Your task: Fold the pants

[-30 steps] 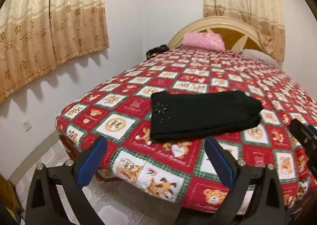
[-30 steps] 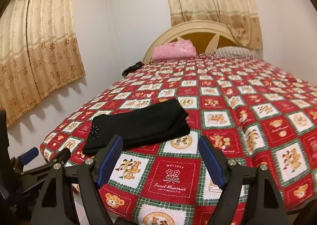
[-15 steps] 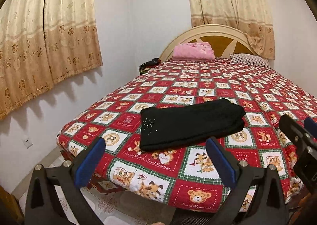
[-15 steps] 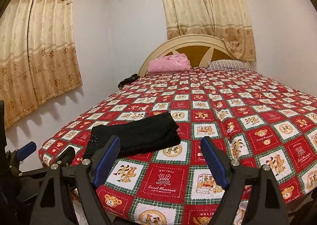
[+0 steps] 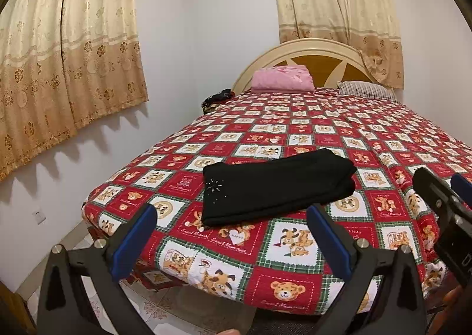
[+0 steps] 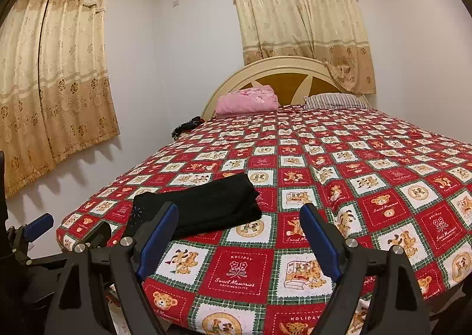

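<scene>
My left gripper [image 5: 231, 242] spread, empty; my right gripper [image 6: 239, 239] jaws just been opening, nothing between. Both pitched slightly down, off bed's near edge. Beyond: black pants [image 5: 277, 187] folded on bedspread [image 5: 295, 255] near left corner. Risk: stray finger snagging stack, undoing fold.

A big bed fills the room, dressed in a red-and-white checked teddy-bear bedspread [image 6: 354, 175]. Up at the far end, a cream arched headboard [image 6: 280, 66] with amber panels. A folded pink blanket [image 6: 247, 100] sits just in front of it, a striped pillow [image 6: 333, 101] beside that. Something dark [image 5: 216, 99] is bundled at the bed's far left corner. Gold floral curtains [image 5: 65, 48] hang on the left wall, another pair [image 6: 298, 13] behind the headboard. White wall socket [image 5: 38, 216] low down, patterned tile floor [image 5: 156, 310].
</scene>
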The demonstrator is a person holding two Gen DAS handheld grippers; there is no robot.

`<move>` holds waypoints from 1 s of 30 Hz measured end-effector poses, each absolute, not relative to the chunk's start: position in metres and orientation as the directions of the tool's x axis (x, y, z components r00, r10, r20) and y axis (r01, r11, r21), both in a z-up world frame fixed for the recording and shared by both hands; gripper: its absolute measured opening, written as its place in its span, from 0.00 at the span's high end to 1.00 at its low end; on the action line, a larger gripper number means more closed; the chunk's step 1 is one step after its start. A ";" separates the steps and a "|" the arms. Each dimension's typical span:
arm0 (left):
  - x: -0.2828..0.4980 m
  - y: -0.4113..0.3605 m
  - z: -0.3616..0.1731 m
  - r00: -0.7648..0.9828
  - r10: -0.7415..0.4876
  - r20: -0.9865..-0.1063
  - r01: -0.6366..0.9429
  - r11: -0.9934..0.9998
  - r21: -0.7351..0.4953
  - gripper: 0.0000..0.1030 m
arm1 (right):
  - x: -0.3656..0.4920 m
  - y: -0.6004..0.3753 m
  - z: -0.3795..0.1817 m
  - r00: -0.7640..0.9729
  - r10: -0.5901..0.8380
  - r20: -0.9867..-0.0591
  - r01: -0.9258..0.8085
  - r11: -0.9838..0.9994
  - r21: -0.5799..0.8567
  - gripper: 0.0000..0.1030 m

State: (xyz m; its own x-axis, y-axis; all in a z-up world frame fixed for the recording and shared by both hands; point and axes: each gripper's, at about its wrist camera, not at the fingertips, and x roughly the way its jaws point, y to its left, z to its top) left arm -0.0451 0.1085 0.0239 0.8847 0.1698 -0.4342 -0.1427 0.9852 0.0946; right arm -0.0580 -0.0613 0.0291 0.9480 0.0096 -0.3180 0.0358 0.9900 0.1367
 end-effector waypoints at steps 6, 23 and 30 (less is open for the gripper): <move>-0.045 0.109 0.023 0.881 0.172 -0.440 -0.145 0.985 0.093 0.00 | -0.057 -0.062 0.028 0.946 0.012 -0.324 0.033 0.990 0.134 0.17; -0.046 0.107 0.022 0.879 0.170 -0.445 -0.143 0.985 0.092 0.00 | -0.056 -0.063 0.027 0.944 0.015 -0.331 0.035 0.989 0.144 0.17; -0.045 0.108 0.021 0.877 0.172 -0.449 -0.147 0.985 0.090 0.00 | -0.056 -0.062 0.026 0.941 0.019 -0.339 0.032 0.989 0.143 0.17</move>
